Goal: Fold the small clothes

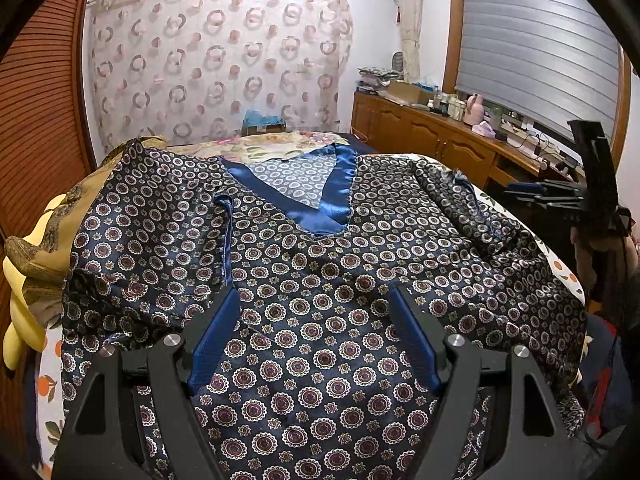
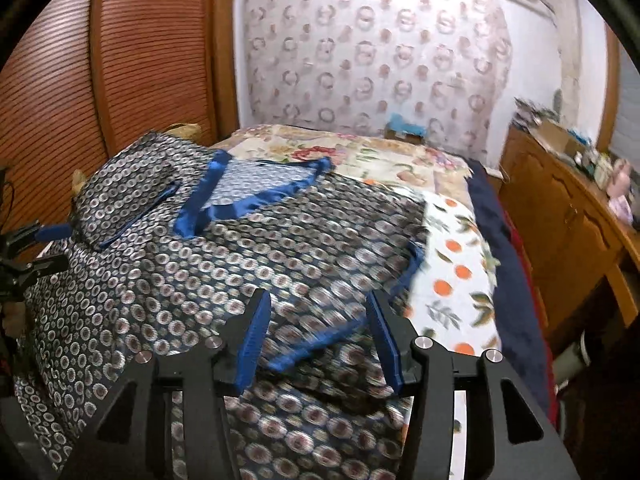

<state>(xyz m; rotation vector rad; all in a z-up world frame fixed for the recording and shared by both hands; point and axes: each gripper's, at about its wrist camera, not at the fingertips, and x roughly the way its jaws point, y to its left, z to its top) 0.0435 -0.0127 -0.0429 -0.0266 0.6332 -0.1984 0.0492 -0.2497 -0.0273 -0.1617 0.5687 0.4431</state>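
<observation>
The navy satin top printed with white-and-maroon medallions and trimmed in blue [image 1: 320, 264] lies spread face-up on the floral-sheeted bed [image 2: 456, 272], its 2 short sleeves already turned inward. My left gripper [image 1: 314, 336] hovers, tilted downward, over the lower body, jaws spread and empty. My right gripper [image 2: 318, 334], likewise tilted, hangs over the folded sleeve's blue hem, jaws parted and pinching nothing; the next fold should, I judge, lift the bottom hem evenly toward the V-neck.

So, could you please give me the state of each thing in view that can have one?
Shirt: spread flat on the bed, front up, both sleeves folded inward.
Left gripper: open, above the shirt, holding nothing.
Right gripper: open, above the shirt's right side, holding nothing.
Blind: down.
</observation>
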